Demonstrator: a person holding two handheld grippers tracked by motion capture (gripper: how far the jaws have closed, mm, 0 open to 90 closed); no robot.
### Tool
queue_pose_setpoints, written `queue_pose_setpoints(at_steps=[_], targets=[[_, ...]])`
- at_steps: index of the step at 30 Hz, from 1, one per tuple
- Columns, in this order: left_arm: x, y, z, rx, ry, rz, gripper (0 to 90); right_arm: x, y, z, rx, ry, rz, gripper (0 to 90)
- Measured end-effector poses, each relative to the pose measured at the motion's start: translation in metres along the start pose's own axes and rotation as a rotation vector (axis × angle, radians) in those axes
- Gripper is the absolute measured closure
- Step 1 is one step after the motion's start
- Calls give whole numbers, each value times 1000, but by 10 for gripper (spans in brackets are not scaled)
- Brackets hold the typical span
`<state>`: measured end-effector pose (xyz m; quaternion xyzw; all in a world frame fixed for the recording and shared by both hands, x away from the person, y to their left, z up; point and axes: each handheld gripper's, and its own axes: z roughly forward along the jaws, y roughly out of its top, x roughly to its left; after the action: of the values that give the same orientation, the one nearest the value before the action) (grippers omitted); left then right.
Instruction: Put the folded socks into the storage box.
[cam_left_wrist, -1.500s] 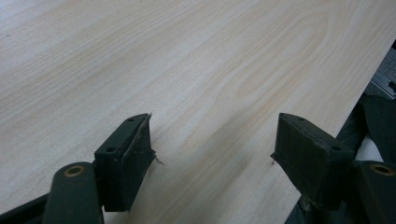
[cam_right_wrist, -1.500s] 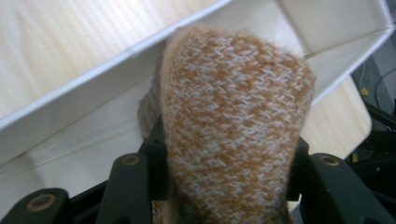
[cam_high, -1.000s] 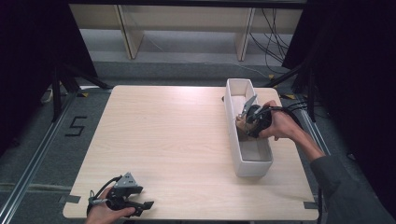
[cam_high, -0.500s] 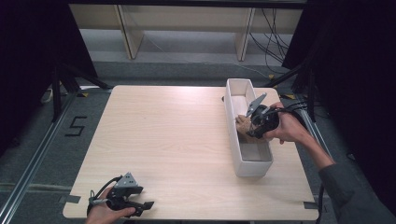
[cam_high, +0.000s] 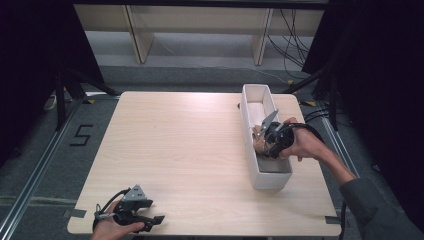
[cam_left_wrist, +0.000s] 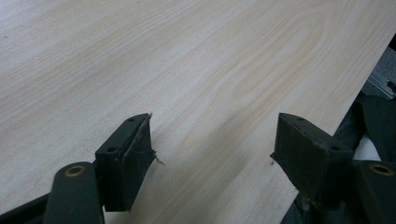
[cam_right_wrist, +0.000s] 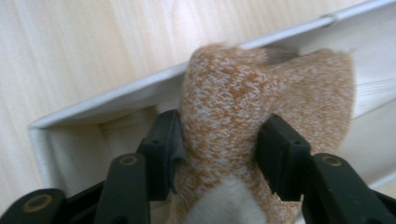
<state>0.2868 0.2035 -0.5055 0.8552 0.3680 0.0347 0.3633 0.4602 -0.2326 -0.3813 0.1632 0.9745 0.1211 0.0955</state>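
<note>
Right gripper view has the right gripper (cam_right_wrist: 217, 144) clamped on an orange knitted sock (cam_right_wrist: 243, 112), a pad pressed into each side, over the white bin (cam_high: 260, 170); its jaws have just been opening slightly around it. High view puts the bin at the counter's (cam_high: 175, 150) right side. Left gripper (cam_left_wrist: 212, 154) rests near the front edge, jaws spread, nothing between.

Grey floor (cam_high: 45, 165); pale shelving (cam_high: 200, 30); dark curtains (cam_high: 380, 60)

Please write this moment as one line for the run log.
right gripper: jaws just moved, pads pressing orange knit sock | place: over white bin | left gripper: open, nothing between, low over table
</note>
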Motion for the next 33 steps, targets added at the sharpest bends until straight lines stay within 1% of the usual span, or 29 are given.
queue_pose_setpoints(at_steps=[1, 3, 4, 5, 6, 7, 8, 9, 10, 11, 12, 13, 14, 15, 16, 17, 18, 20, 21, 22, 23, 25, 27, 28, 29, 30, 31, 32, 33], targets=[[0, 0, 0, 2, 1, 3, 270, 2, -1, 1, 10, 7, 33, 493], [0, 0, 0, 1, 0, 4, 270, 4, -2, 4, 20, 9, -14, 470], [0, 0, 1, 3, 0, 3, 270, 7, -3, 5, 29, 25, -9, 464], [0, 0, 1, 4, 1, 2, 271, 8, -4, 6, 26, 20, -13, 464], [-1, 0, 1, -4, 2, -12, 271, 8, -5, 8, 35, 39, -12, 468], [0, 0, 1, 8, 1, 4, 271, 11, -6, 8, 48, 30, -4, 472], [-1, 0, 2, -1, -1, -6, 271, 11, -6, 8, 48, 30, -3, 481], [0, 0, 1, 4, 0, 0, 271, 11, -6, 5, 49, 27, 9, 489], [-1, 0, 2, -2, 0, -9, 271, 9, -7, 3, 34, 28, 21, 495], [0, -1, 1, 8, 1, 1, 271, 8, -7, -1, 32, 29, 44, 499], [-1, -1, 2, 6, -1, 2, 271, 6, -7, -4, 21, 23, 44, 502], [-1, 0, 2, 7, -4, 4, 271, 7, -7, -8, 18, 22, 64, 507], [-1, 0, 2, 10, -5, 5, 270, 4, -6, -9, -13, 19, 18, 509], [-1, 0, 2, 7, -2, -4, 271, 3, -5, -11, -24, 10, 20, 509], [0, 0, 2, 12, -1, 0, 271, 2, -4, -11, -64, -19, 11, 512], [-1, 0, 2, 11, -1, 2, 271, 5, -3, -12, -57, -11, 62, 515], [-1, 0, 2, 9, -2, 6, 271, 4, -1, -11, -61, -16, 43, 522], [-1, 0, 2, 9, 0, 3, 272, 5, 2, -8, -54, -16, 22, 557], [-1, 0, 2, 10, -1, -1, 272, 5, 4, -6, -34, -9, 5, 571], [-1, -1, 2, 11, -1, 3, 273, 9, 6, -5, -12, 2, 6, 584], [-1, -1, 2, 12, -3, 6, 273, 10, 8, -3, 3, -3, -22, 595], [0, -1, 3, 13, -2, 9, 274, 13, 11, 2, 25, -15, -37, 615], [-1, -1, 4, 8, -5, -1, 274, 13, 13, 9, 66, -16, -107, 628], [-1, -1, 4, 12, 0, 4, 274, 15, 14, 13, 85, -11, -119, 630], [0, -1, 4, 10, -1, 6, 275, 17, 14, 18, 113, -5, -118, 633], [-1, -1, 3, 12, -3, 1, 275, 19, 15, 22, 148, 7, -105, 634], [-1, -1, 3, 11, -3, 4, 275, 18, 14, 28, 148, 19, -129, 634], [-1, -1, 3, 12, -3, 2, 275, 19, 15, 32, 169, 27, -134, 634], [-1, -1, 3, 11, -3, 1, 275, 20, 14, 36, 172, 38, -117, 633]])
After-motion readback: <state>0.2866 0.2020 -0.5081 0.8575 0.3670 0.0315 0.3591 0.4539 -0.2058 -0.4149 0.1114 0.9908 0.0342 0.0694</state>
